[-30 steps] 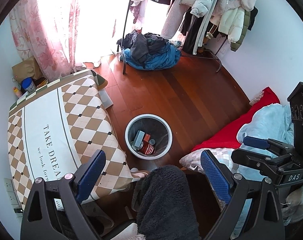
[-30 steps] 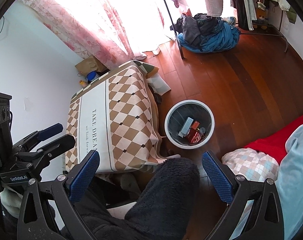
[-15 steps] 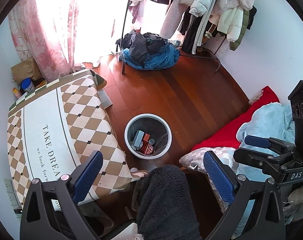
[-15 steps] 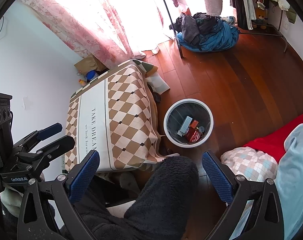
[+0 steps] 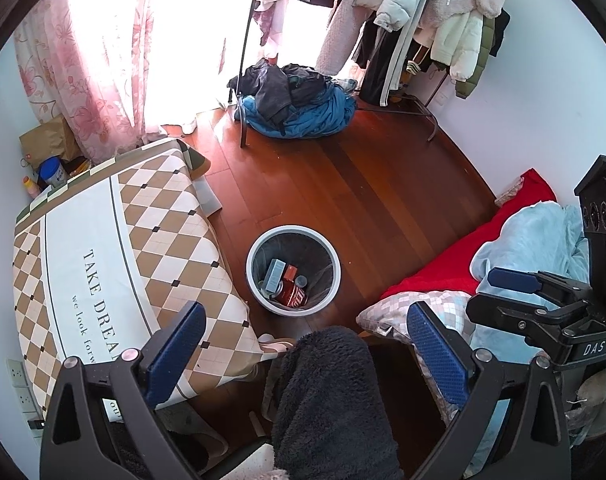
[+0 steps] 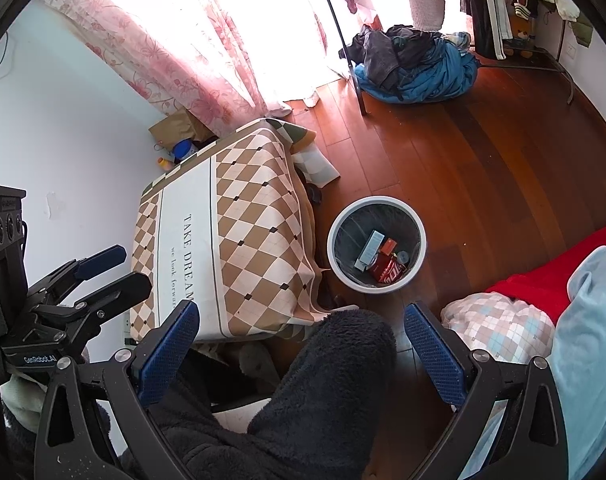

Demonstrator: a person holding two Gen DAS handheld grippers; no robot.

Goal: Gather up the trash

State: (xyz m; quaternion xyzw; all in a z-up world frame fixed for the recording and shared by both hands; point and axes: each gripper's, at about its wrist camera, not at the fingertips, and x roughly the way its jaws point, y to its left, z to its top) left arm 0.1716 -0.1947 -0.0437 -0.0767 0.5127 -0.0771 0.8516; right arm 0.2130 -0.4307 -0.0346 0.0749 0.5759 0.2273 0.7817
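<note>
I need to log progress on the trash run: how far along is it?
Done: a red can and grey-blue carton lie in the white round bin. In hand: nothing; left gripper and right gripper are open and empty. Left: no loose trash shows on the checkered tablecloth.

The wooden floor [image 5: 383, 200] carries a white waste bin [image 5: 255, 280] at centre, a diamond-patterned covered table [image 5: 115, 248] at its nine o'clock, and a heap of blue and dark clothes [image 5: 299, 108] at twelve o'clock.
</note>
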